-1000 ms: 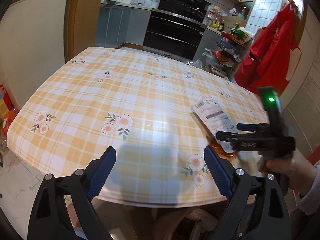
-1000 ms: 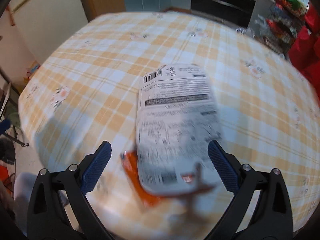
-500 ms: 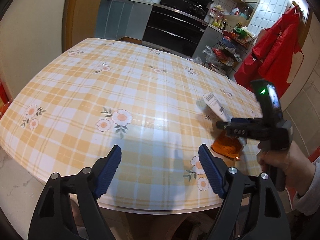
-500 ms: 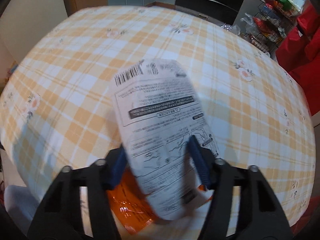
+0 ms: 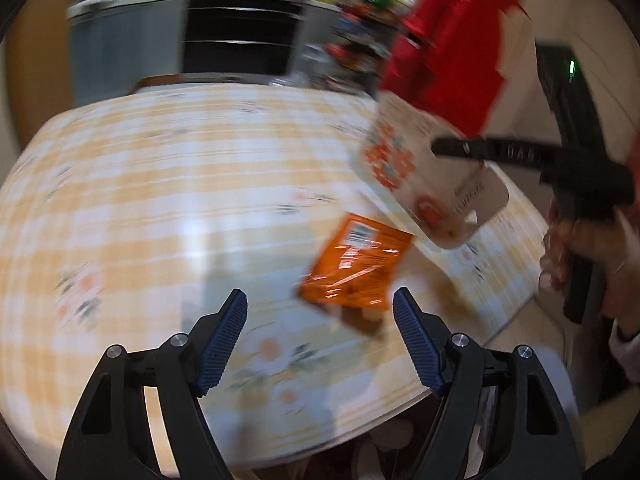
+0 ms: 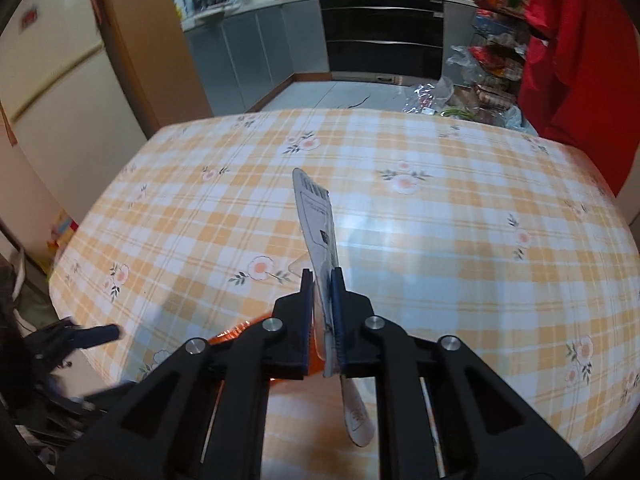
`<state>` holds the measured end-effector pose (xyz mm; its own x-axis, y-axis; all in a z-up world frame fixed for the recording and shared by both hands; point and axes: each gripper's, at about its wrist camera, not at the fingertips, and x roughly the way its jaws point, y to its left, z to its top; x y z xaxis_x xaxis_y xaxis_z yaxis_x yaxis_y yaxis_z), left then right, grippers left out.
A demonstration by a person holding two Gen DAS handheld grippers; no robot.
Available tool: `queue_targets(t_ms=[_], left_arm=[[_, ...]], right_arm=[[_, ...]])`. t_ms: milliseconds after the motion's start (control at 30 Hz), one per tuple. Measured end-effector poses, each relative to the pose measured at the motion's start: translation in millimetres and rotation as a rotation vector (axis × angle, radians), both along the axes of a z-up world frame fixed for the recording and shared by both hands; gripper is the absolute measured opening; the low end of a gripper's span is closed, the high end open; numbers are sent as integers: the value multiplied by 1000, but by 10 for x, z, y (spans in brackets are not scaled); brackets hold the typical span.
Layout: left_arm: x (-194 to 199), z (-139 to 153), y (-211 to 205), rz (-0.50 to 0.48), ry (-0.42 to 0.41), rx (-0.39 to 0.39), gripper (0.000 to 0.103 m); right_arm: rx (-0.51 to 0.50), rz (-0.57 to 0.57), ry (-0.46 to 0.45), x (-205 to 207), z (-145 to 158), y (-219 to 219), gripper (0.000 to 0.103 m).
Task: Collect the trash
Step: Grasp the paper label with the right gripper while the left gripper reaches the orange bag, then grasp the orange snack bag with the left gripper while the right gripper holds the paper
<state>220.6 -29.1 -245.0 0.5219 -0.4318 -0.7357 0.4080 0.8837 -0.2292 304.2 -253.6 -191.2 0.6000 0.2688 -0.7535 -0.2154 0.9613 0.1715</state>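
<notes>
The job in hand is picking the trash up off the bench [image 6: 460, 216], and it is part way done. Start on the left: the left gripper [image 5: 320, 336] has its jaws wide apart with nothing in them. The orange wrapper [image 5: 356, 268] lies flat on the bench just ahead of those jaws, a bit toward the right one — not between them yet. So the next move, I think, is to bring the open jaws down and forward until the orange wrapper sits between them, then squeeze. It is thin and flat, so one jaw may need to slide under an edge or it could slip away. Now the right side: the right gripper [image 6: 322, 316] has just squeezed its jaws tight on the white packet [image 6: 316, 216]. The packet stands on its thin edge between the jaws, sticks out past the tips, and is up off the bench. A person's hand [image 5: 576, 248] holds that gripper. The packet needs a place to go — but no bin, bag or box for trash shows in either view, so I cannot say where it should be dropped or what is in it.
</notes>
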Motion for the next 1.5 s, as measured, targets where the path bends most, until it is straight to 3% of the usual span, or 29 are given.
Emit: queue_targets(t_ms=[200,333,433,533,700,800,1167,1500], left_arm=[[225,-189,-728,-194,-32,176,76],[350,-313,-931,-237,-29,243,75],[416,-409,-1056,-256,-30,307,68],[489,-486,-1130,-259,-12,342,58],[523,-484,-1160,-257,-2,353,29],[490,-443,-1161,-261,-13,373,18],[309,-65,-848,-205,-52,306,10],[-482,689,-275,-147,-62,0,10]], right_arm=[[70,-37,-10,-228,3,-392,13],[123,-72,-16,-383,8,-607,13],[151,-87,-19,-468,12,-691,13],[170,-91,-20,-527,16,-733,13],[190,-98,-19,-585,21,-775,13],[197,-100,-20,-602,34,-783,13],[217,-82,-52,-767,225,-715,13],[235,-36,-101,-1174,500,-574,13]])
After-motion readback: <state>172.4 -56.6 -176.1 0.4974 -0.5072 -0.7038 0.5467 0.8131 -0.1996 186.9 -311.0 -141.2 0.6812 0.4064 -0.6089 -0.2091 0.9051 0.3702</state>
